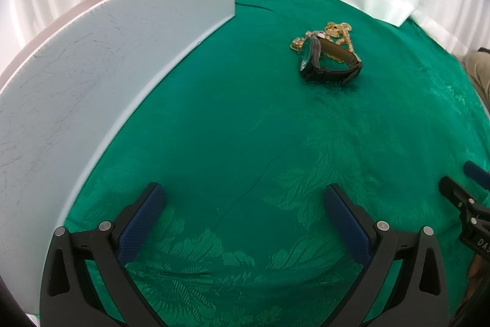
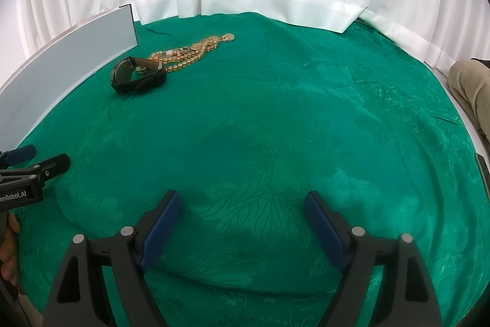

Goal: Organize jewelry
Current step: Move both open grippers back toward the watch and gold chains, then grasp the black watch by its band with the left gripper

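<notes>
Much bare cloth (image 2: pixel 275 118) (board (image 1: pixel 92 66) leftward)

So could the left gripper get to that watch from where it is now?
Probably yes. The left gripper is open, and only bare green cloth lies between it and the watch. The beads behind it touch it, though.
</notes>
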The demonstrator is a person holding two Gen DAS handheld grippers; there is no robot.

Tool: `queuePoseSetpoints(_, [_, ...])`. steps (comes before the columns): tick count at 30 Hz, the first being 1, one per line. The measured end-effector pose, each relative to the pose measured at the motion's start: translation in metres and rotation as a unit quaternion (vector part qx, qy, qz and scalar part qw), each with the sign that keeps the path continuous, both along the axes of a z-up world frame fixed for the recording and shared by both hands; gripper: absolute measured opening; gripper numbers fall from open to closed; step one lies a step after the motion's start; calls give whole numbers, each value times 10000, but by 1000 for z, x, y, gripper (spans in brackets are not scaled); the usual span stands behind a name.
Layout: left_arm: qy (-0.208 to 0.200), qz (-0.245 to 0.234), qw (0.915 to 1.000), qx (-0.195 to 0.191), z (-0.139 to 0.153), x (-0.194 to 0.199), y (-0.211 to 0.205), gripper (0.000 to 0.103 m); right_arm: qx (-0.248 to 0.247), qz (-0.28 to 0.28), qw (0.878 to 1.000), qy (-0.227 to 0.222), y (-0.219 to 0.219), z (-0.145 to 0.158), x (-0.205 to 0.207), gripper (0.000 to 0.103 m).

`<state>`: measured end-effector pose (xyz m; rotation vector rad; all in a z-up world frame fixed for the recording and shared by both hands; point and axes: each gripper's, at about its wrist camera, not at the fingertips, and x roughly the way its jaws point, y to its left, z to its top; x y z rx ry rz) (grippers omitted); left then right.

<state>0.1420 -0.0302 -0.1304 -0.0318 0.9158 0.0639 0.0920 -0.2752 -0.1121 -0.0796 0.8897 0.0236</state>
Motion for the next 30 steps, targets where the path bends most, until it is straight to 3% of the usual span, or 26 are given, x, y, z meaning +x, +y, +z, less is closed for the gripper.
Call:
queuePoseSetpoints(4, [72,-53,10000,1,-1,4,-2,103,0,1,10000,1,0,0,0,85])
queuePoseSetpoints(8, [478,-128,9987,-104,6,15,1,102,1,-1,10000,-2,0,0,0,85])
queuePoseSetpoints(13, [232,-443,9983,-298,40,22,-2,102,0,1,10000,-1,0,0,0,85])
queuePoseSetpoints(20, [151,-866,9928,-812,66,78,-25,102,1,1,10000,-4,0,0,0,85])
queuePoseSetpoints(24, [224,-737,9948,-662,56,122,-33,100,-1,0,10000,-5,0,-1,0,85])
queuePoseSetpoints(30, [726,-700,9944,-304,17,159,-41,82,2,-1,10000,-5,0,-1,0,85])
